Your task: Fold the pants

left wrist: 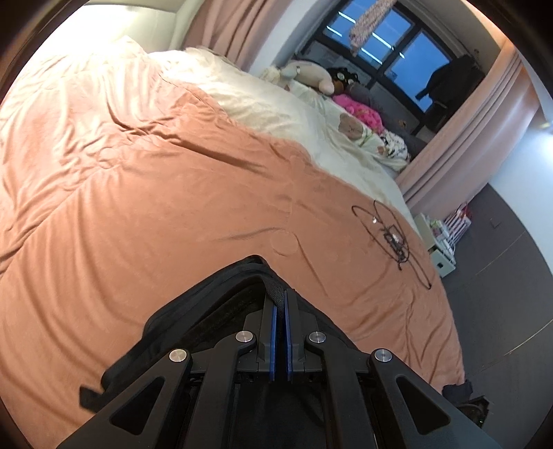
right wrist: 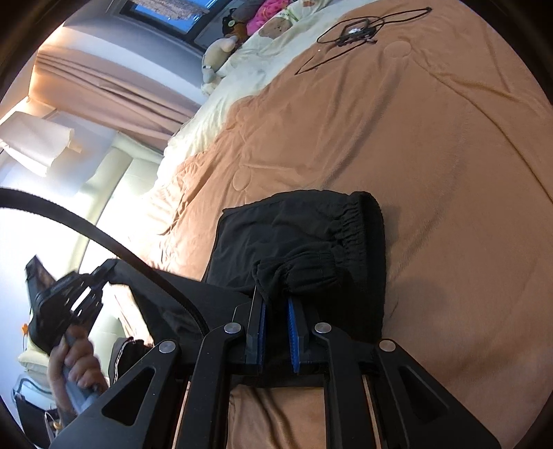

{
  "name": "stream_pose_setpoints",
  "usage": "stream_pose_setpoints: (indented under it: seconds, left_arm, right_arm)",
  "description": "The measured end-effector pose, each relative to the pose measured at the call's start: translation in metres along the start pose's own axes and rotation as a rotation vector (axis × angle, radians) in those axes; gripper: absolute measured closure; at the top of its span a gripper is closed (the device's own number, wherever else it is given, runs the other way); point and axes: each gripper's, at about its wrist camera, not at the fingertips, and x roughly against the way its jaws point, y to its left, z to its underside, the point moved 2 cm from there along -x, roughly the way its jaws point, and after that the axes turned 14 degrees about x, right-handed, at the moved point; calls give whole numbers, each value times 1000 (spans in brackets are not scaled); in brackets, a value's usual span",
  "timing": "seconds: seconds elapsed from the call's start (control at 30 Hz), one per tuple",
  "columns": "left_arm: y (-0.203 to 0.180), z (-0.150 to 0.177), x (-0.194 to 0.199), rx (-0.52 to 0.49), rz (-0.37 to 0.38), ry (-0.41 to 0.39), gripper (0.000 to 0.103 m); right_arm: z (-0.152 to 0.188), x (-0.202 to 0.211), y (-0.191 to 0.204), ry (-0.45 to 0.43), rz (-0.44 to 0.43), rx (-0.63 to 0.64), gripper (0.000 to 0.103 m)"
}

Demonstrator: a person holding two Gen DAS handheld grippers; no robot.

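Observation:
Black pants (right wrist: 293,235) lie folded on the orange blanket (right wrist: 414,138), elastic waistband (right wrist: 349,228) to the right. My right gripper (right wrist: 274,300) is shut on a bunched leg cuff (right wrist: 297,273) that sits over the folded part, the blue pads a little apart around the cloth. At the left of that view, a hand (right wrist: 76,362) holds my left gripper (right wrist: 107,266), with black cloth stretched from its tips toward the pile. In the left wrist view, the left gripper (left wrist: 280,293) is shut on a thin fold of the pants (left wrist: 207,311), which hang below it.
A coiled black cable with a small device (left wrist: 390,238) (right wrist: 352,31) lies on the blanket toward the far side. Plush toys (left wrist: 311,74) and cream bedding (left wrist: 262,100) sit by the window. The bed's edge drops to grey floor (left wrist: 501,276). A black cord (right wrist: 103,238) arcs across the right wrist view.

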Motion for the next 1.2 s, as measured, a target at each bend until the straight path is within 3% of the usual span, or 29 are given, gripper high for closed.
stream_pose_setpoints:
  seconds: [0.3, 0.4, 0.53, 0.63, 0.83, 1.2]
  left_arm:
    - [0, -12, -48, -53, -43, 43, 99]
    - [3, -17, -56, -48, -64, 43, 99]
    - [7, -23, -65, -49, -85, 42, 99]
    - [8, -26, -68, -53, -91, 42, 99]
    - [6, -30, -80, -73, -110, 54, 99]
    - [3, -36, -91, -105, -115, 65, 99]
  right_arm:
    - [-8, -1, -14, 32, -28, 54, 86]
    - [-7, 0, -16, 10, -74, 28, 82]
    - [-8, 1, -19, -21, -66, 24, 58]
    - [-9, 6, -22, -43, -93, 11, 54]
    - [-13, -2, -21, 9, 68, 135, 51]
    - [-32, -39, 2, 82, 137, 345, 51]
